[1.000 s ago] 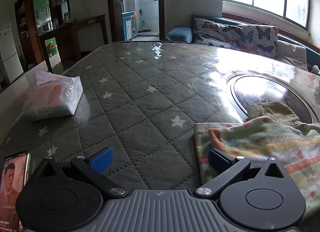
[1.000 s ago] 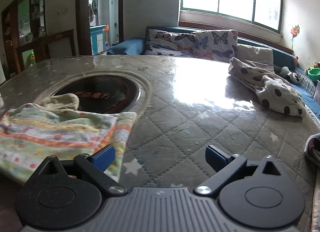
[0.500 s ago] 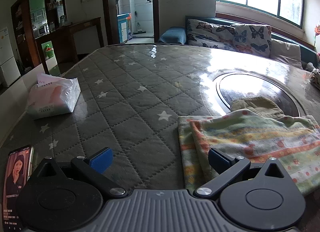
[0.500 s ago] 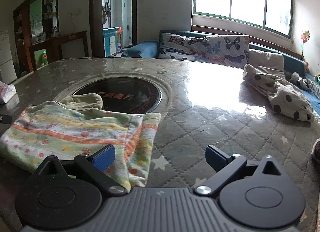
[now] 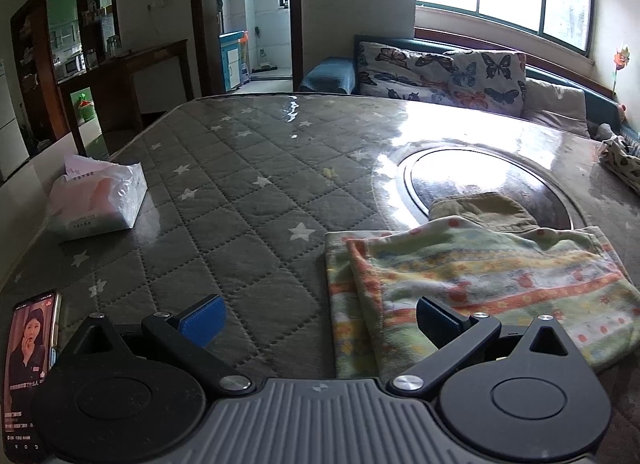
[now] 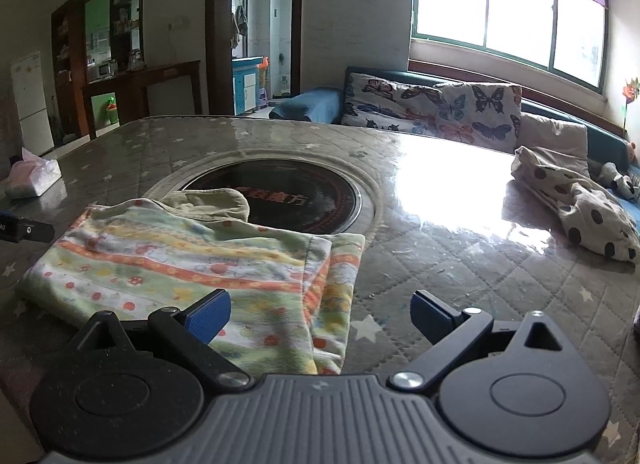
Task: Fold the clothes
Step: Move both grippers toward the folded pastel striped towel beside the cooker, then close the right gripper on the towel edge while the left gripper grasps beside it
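The left hand-held gripper is held wide, nothing between its jaws, its right finger over the near edge of the folded striped garment. The right hand-held gripper is likewise spread wide and empty — the garment is seen at lower left of its frame, laid flat on the quilted tabletop. A tissue pack and a phone are seen at left; a spotted cloth lies at right.
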Tool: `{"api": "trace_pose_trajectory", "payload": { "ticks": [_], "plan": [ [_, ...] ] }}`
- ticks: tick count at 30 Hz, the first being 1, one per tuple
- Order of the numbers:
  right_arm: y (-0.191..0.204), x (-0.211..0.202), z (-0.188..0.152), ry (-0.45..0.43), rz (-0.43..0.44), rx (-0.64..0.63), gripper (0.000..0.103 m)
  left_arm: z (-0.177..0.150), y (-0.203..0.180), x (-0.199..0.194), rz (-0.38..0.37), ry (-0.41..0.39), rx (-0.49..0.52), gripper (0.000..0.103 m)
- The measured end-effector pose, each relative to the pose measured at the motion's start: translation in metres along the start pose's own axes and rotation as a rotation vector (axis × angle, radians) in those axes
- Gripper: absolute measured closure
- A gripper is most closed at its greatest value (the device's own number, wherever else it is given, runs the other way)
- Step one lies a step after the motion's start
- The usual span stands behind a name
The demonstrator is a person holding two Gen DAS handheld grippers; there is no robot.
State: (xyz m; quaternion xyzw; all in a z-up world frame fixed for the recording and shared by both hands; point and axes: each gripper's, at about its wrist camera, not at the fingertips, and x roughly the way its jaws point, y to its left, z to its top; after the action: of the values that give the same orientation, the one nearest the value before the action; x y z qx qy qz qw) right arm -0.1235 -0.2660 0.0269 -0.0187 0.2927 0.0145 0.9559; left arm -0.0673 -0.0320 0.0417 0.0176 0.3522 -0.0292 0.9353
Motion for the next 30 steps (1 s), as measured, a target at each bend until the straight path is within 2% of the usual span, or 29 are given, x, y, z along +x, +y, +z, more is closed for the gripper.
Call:
{"api": "trace_pose_trajectory", "payload": {
  "ticks": [21, 30],
  "plan": [
    [0.019, -0.005, 0.011, 0.001, 0.064, -0.069, 0.010, -0.001, -0.016, -0.012, -0.042, -0.001, 0.042, 0.000],
    [0.027, -0.006, 0.023, 0.002, 0.109, -0.089, 0.015, 0.004, -0.023, -0.014, -0.050, -0.009, 0.058, 0.000]
  ]
}}
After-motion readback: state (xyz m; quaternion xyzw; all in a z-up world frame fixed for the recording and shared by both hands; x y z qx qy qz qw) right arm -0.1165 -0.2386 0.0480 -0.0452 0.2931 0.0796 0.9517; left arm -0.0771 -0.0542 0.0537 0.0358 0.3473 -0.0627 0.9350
